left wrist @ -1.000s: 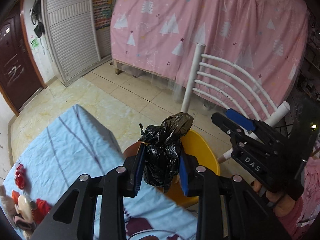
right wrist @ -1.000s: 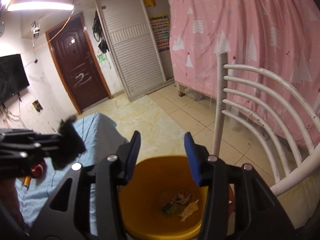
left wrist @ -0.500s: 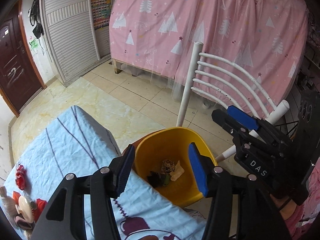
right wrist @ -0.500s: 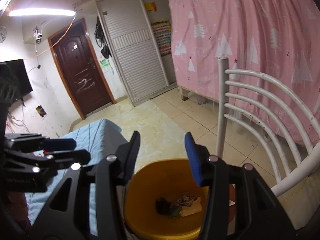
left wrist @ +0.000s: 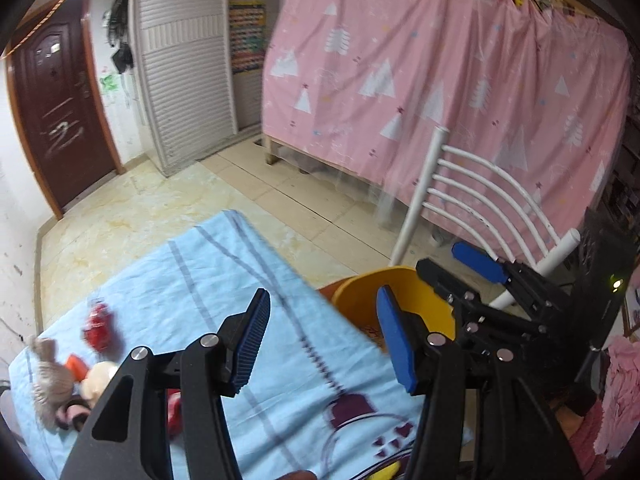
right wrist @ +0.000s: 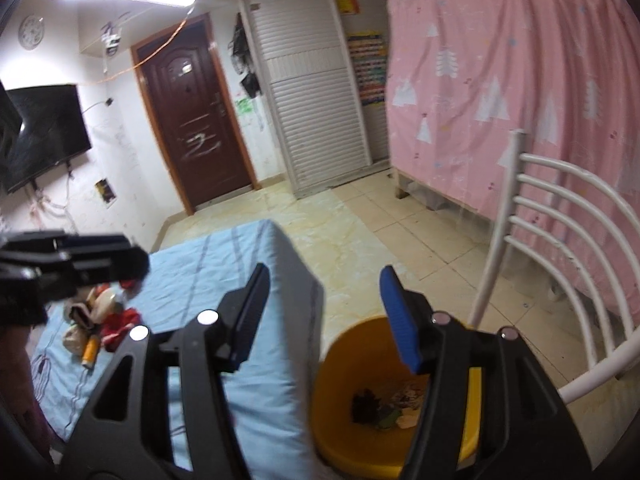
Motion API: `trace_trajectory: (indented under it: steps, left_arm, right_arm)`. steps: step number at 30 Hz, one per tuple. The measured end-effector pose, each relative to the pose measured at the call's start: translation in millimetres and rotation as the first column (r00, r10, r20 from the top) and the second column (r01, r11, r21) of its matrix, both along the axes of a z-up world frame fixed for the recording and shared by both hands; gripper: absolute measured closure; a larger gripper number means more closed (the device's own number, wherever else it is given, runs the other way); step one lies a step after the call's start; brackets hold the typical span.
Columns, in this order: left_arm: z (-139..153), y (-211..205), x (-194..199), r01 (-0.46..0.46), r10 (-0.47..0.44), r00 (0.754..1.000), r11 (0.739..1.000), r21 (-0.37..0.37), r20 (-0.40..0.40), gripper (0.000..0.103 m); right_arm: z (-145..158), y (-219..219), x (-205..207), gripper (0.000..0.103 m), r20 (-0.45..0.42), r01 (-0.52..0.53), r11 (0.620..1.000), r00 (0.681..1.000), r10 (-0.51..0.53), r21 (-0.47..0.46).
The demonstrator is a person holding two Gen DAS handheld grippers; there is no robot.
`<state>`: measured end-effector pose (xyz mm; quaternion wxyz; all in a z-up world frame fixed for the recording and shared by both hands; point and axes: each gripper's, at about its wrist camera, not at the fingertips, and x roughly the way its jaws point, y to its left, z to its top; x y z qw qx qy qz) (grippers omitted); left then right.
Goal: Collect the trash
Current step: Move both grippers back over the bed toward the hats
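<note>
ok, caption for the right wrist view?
Open right gripper above yellow bin holding trash, beside blue-clothed table.

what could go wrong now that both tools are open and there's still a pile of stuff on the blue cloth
The pile of scraps lies bunched, pieces touching, so the left tool may pinch several or knock some off the blue cloth.

The yellow bin sits low beside the table edge; a carried piece released early could land on the floor.

The right tool hovers near the bin, so the two could collide on the next drop.
</note>
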<state>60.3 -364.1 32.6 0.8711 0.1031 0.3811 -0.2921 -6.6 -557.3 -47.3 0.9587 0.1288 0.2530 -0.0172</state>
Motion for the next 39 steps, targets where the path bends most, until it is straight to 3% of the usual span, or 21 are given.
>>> trace_trajectory:
  steps: [11, 21, 24, 33, 39]
  left_arm:
    - [16, 96, 20, -0.159, 0.160, 0.986, 0.987, -0.021, 0.041, 0.053]
    - [12, 166, 42, -0.270, 0.270, 0.961, 0.963, -0.008, 0.057, 0.050]
    - [7, 185, 50, -0.316, 0.313, 0.947, 0.949, 0.025, 0.071, 0.049]
    - [-23, 232, 81, -0.386, 0.385, 0.923, 0.917, 0.098, 0.028, 0.044]
    - [-52, 239, 95, -0.379, 0.384, 0.923, 0.914, 0.144, -0.007, 0.041]
  right_arm:
    - [4, 96, 28, 0.042, -0.052, -0.181, 0.981, 0.983, 0.178, -0.075]
    - [-1, 165, 47, 0.040, -0.118, -0.320, 0.941, 0.944, 0.308, -0.110]
    - [-3, 184, 50, 0.031, -0.138, -0.362, 0.924, 0.928, 0.346, -0.123]
    - [-22, 235, 66, 0.025, -0.218, -0.474, 0.870, 0.871, 0.441, -0.132]
    - [-32, 248, 77, 0.023, -0.257, -0.492, 0.861, 0.855, 0.450, -0.129]
